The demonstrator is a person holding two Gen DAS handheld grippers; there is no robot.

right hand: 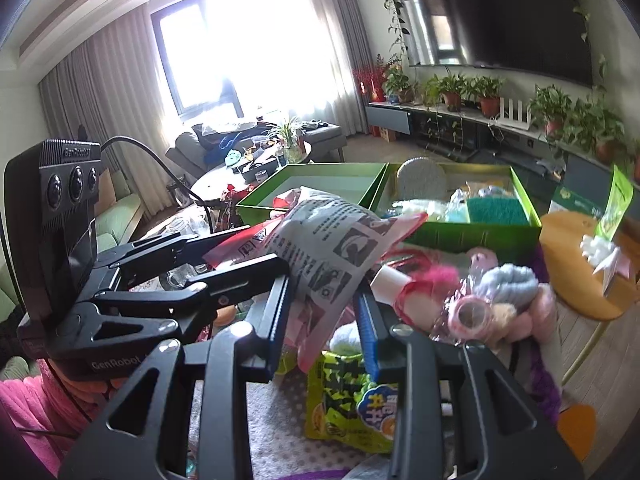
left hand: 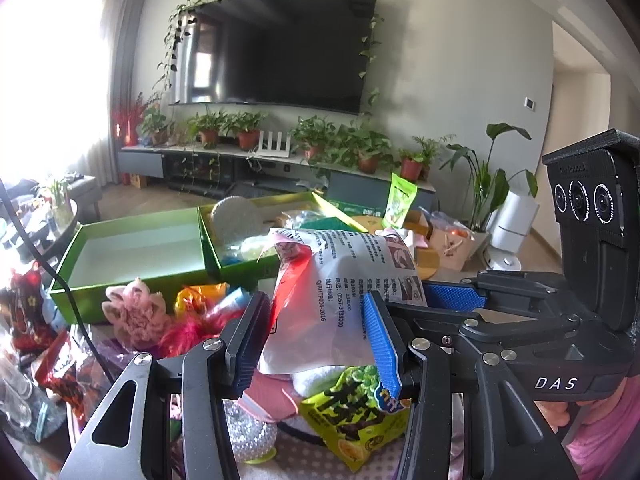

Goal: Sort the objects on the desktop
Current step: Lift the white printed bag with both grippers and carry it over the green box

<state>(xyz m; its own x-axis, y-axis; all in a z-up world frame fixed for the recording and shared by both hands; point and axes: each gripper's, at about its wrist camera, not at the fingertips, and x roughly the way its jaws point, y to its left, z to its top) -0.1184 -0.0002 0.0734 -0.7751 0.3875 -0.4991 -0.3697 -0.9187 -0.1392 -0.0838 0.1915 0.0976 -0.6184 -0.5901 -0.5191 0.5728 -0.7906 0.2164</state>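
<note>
Both grippers hold one white snack bag with black print and red edges (left hand: pixel 344 276), also in the right wrist view (right hand: pixel 320 248), lifted above the cluttered table. My left gripper (left hand: pixel 316 316) is shut on its lower end. My right gripper (right hand: pixel 324 300) is shut on its other end; it also shows in the left wrist view (left hand: pixel 448 296), to the right. Beyond stand two green boxes: the left one (left hand: pixel 132 248) is empty, the right one (left hand: pixel 248 236) holds a grey round pad, a green scrubber and other items.
Below the bag lies a yellow-green snack pack (left hand: pixel 356 408) (right hand: pixel 352 396). A pink plush (left hand: pixel 132 308), a red feather toy (left hand: pixel 188 332), red wrappers (left hand: pixel 60 372) and a silver scrubber (left hand: pixel 248 428) crowd the table. Yarn-like soft items (right hand: pixel 508 292) lie right. A yellow mat (right hand: pixel 576 264) is far right.
</note>
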